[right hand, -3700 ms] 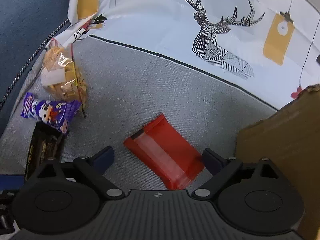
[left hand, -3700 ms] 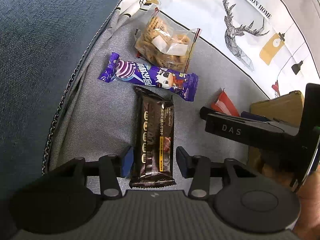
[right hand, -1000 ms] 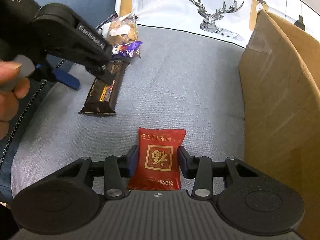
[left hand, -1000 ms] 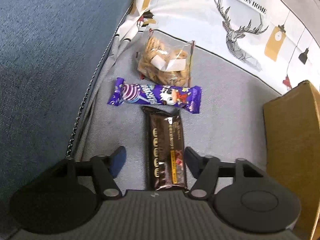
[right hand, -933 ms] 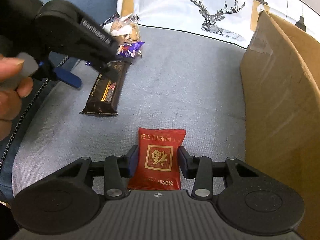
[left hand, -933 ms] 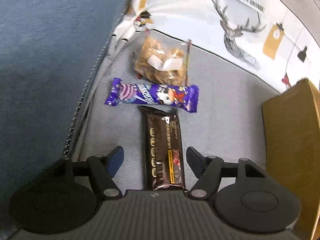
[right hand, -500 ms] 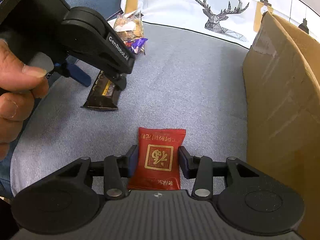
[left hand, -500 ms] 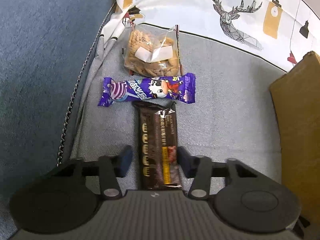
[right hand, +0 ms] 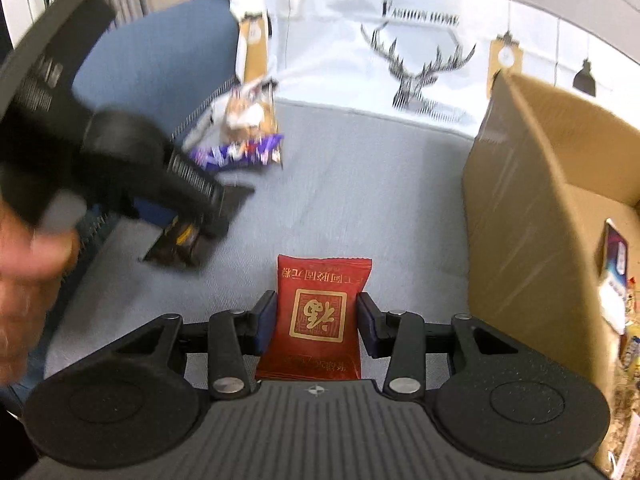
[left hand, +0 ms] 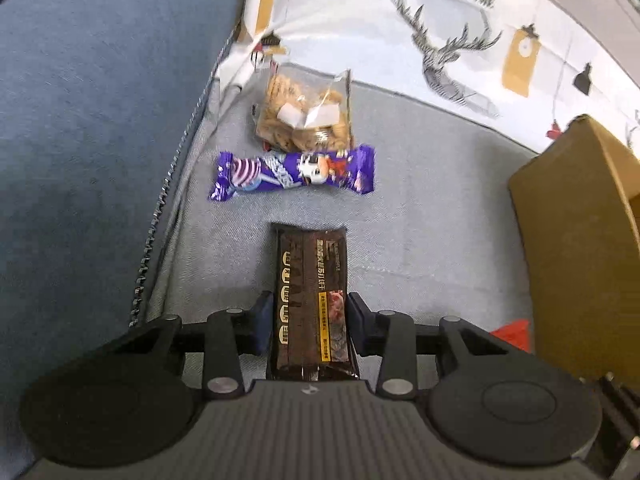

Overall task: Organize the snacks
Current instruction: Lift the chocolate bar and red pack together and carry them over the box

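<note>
The left gripper [left hand: 310, 324] has its blue-padded fingers [left hand: 264, 326] pinched on the near half of a long dark brown chocolate bar wrapper [left hand: 310, 292]; they have just been closing on it, and the bar now looks lifted clear of the grey fabric seat [left hand: 420, 240]. At twelve o'clock from it lies a purple foil candy bar [left hand: 294, 172], crosswise, and just beyond that a clear plastic bag of golden biscuits [left hand: 304, 120], touching the purple wrapper's far edge. At three o'clock stands an open brown cardboard box [left hand: 580, 240].

The right gripper [right hand: 316, 324] pinches a flat red snack packet with a gold seal [right hand: 318, 312] between its fingers [right hand: 266, 322], held off the seat. The cardboard box sits at two o'clock, with a few packets already inside, blurred. At ten o'clock the person's left hand [right hand: 28, 280] carries the other tool.

I judge the job part done: two snacks are in grip and headed for the box, while the purple bar and biscuit bag are left to collect.
</note>
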A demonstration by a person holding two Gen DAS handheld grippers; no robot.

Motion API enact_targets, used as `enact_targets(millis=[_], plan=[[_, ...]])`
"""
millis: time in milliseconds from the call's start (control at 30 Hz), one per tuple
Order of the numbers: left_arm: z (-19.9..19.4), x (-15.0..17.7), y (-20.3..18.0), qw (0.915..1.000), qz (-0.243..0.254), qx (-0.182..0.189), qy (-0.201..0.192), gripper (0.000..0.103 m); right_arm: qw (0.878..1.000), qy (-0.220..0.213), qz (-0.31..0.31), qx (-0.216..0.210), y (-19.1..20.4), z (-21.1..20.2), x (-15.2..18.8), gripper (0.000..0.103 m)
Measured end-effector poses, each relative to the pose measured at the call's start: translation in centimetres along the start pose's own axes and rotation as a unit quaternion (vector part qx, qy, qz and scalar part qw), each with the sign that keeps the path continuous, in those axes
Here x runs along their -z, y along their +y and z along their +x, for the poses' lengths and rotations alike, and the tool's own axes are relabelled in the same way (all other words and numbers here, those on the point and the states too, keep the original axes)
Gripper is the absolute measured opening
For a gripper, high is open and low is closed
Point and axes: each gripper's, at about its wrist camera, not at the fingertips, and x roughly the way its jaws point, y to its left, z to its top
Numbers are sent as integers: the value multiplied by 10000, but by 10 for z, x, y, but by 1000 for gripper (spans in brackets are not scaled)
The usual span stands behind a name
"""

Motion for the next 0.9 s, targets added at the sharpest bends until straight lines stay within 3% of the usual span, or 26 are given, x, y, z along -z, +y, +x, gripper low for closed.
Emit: enact_targets(millis=[233, 500, 700, 900], plan=[[-39, 24, -4, 9982, -353, 334, -354, 42, 9984, -497, 167, -208, -4, -37, -3, 44], [-89, 43, -21, 9862, -782, 737, -1256, 42, 9926, -1153, 226, -313, -25, -79, -2, 44], [-101, 41, -48, 9825, -399, 423, -1770, 43, 9861, -1593, 254, -387, -50, -104, -2, 44], [-98, 33, -51, 9783, -477, 482, -1958, 43, 9830, -1783, 248, -374, -71, -114, 1, 44]])
